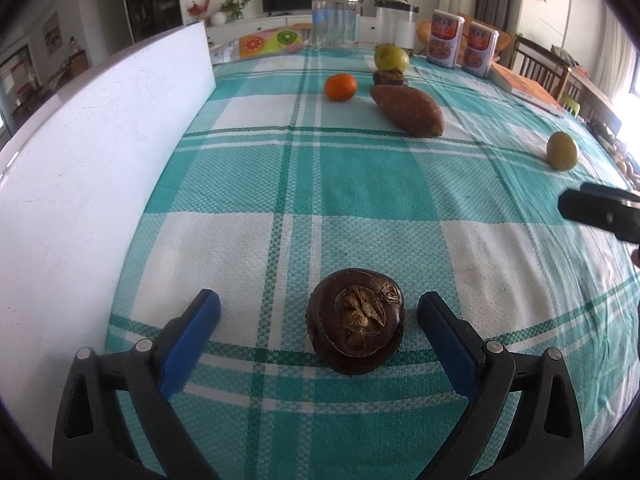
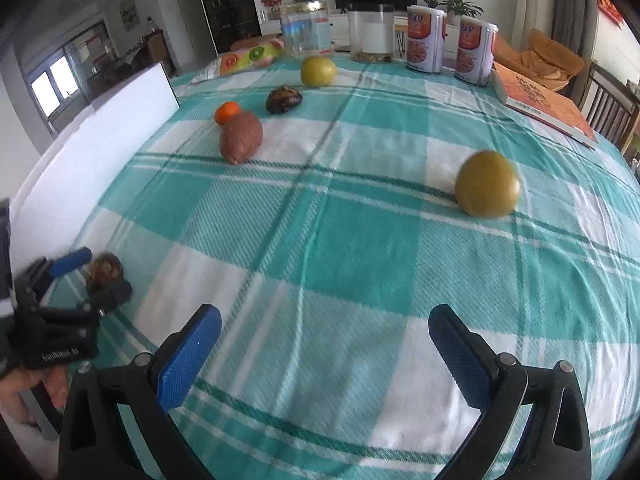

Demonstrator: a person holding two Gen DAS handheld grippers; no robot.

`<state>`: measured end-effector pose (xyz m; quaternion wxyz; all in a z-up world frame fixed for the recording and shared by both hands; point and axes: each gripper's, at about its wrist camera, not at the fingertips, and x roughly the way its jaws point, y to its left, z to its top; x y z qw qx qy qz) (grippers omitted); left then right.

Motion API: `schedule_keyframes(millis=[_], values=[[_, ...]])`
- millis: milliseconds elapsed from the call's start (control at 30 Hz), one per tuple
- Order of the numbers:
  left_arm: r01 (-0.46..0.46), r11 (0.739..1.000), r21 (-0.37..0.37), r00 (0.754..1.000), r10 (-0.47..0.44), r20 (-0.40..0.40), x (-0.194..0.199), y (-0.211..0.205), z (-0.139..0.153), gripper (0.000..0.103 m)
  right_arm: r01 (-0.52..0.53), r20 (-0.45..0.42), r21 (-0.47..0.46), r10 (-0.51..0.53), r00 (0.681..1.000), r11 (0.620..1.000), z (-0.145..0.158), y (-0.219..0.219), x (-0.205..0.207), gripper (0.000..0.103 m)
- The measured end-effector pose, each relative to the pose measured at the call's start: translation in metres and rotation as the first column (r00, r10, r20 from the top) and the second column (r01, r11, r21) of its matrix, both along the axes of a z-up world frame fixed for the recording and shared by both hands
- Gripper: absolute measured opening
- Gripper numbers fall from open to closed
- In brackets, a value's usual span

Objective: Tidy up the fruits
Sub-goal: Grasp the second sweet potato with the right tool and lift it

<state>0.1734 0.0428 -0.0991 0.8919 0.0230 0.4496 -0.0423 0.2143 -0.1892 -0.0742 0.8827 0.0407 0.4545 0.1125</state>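
The left tongs (image 1: 319,336) are standing released around the chestnut (image 1: 355,320) on the tabletop (image 1: 360,184); right tongs (image 2: 325,356) empty, released. It looks hard, light, roll-prone; grip its 2 flanks.

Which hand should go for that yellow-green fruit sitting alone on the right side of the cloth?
Probably the right. The right gripper is open and empty, with the yellow-green fruit ahead of it, slightly right. The left gripper is open around the dark brown fruit, far from it.
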Motion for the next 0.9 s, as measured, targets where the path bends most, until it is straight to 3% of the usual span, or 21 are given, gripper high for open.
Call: schedule_keyframes(millis=[133,300,367,400,567,900], values=[[0.0,1.0,0.0,1.0,0.0,0.0,0.0,0.0,0.0,0.1,-0.037,-0.013,0.055,0.037,0.999,0.998,0.006,0.044,0.075,0.1],[0.0,1.0,-0.001,1.0,0.0,0.0,0.0,0.002,0.001,0.1,-0.035,-0.141,-0.041,0.029,0.99,0.999,-0.017,0.088,0.145,0.083],[0.0,1.0,-0.001,1.0,0.0,0.0,0.0,0.002,0.001,0.1,-0.014,-0.197,-0.043,0.006,0.98,0.999,-0.026,0.09,0.153,0.051],[0.0,1.0,-0.001,1.0,0.0,0.0,0.0,0.002,0.001,0.1,-0.002,-0.18,-0.066,-0.01,0.984,0.998,-0.024,0.089,0.151,0.041],[0.001,1.0,-0.002,1.0,-0.001,-0.001,0.0,0.001,0.001,0.1,-0.037,-0.213,-0.027,0.03,0.977,0.999,-0.019,0.067,0.107,0.041],[0.001,1.0,-0.001,1.0,-0.001,-0.001,0.0,0.001,0.001,0.1,-0.047,-0.116,-0.109,0.034,0.993,0.993,-0.005,0.019,-0.059,0.041]])
